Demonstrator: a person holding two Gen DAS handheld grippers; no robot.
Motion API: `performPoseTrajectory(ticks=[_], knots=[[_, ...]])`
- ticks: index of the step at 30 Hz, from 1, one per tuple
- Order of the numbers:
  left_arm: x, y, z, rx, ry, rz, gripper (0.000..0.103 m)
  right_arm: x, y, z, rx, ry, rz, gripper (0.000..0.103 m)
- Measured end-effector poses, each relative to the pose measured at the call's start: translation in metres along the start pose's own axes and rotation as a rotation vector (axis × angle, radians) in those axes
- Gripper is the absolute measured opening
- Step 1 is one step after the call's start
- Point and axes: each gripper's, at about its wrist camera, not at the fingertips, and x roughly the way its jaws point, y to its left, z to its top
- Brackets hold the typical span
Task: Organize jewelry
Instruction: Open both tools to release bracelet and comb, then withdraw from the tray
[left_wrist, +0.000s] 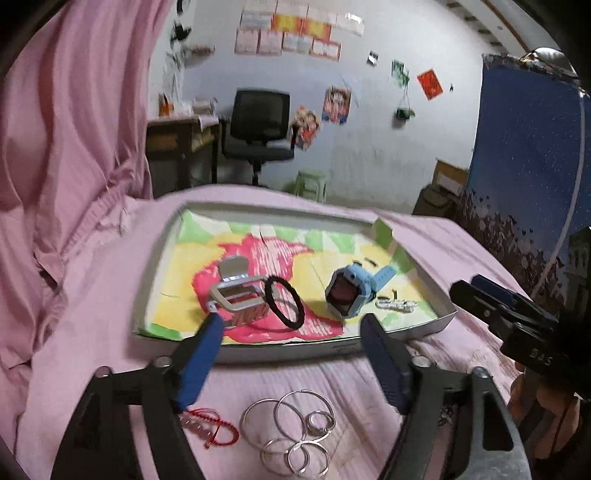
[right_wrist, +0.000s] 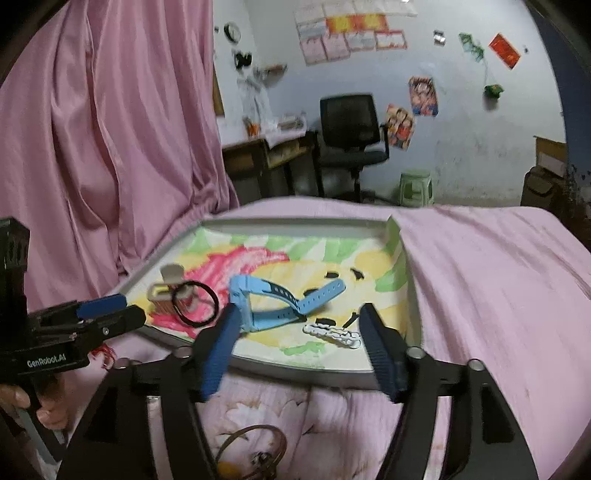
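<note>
Here, blue watch (right_wrist: 273, 299) beyond open jaws

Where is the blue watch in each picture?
Left wrist view: the blue plastic strap watch stands right of centre in the flowery tray.
Right wrist view: the watch lies mid-tray, straps spread rightward.
Shared landmark: the black elastic hair tie left of it.

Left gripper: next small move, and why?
Probably lower the left gripper onto the silver rings on the pink sheet just below it. Its jaws are open and empty, the tray already holds the blue watch and black hair tie, and the rings remain outside.
</note>
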Motion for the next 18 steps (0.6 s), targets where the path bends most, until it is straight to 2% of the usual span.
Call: performPoseTrajectory(ticks=[4, 6, 9, 13, 18], knots=[[-0.02, -0.005, -0.007, 0.014, -0.061, 0.015, 0.092, -0.024, 0.001, -0.006, 0.014, -0.067, -0.009, 0.084], [-0.029, -0.007, -0.011, 0.021, -0.089, 0.027, 0.095, -0.034, 0.003, -0.009, 0.018, -0.09, -0.011, 0.094], [-0.04, -0.008, -0.016, 0.02, -0.121, 0.038, 0.1, -0.046, 0.006, -0.014, 0.018, -0.115, -0.016, 0.101], [-0.057, -0.005, -0.024, 0.006, -0.174, 0.059, 0.102, -0.064, 0.009, -0.022, 0.007, -0.154, -0.031, 0.102], [-0.072, 0.0, -0.033, 0.004, -0.204, 0.066, 0.103, -0.081, 0.017, -0.03, -0.013, -0.179, -0.054, 0.102]])
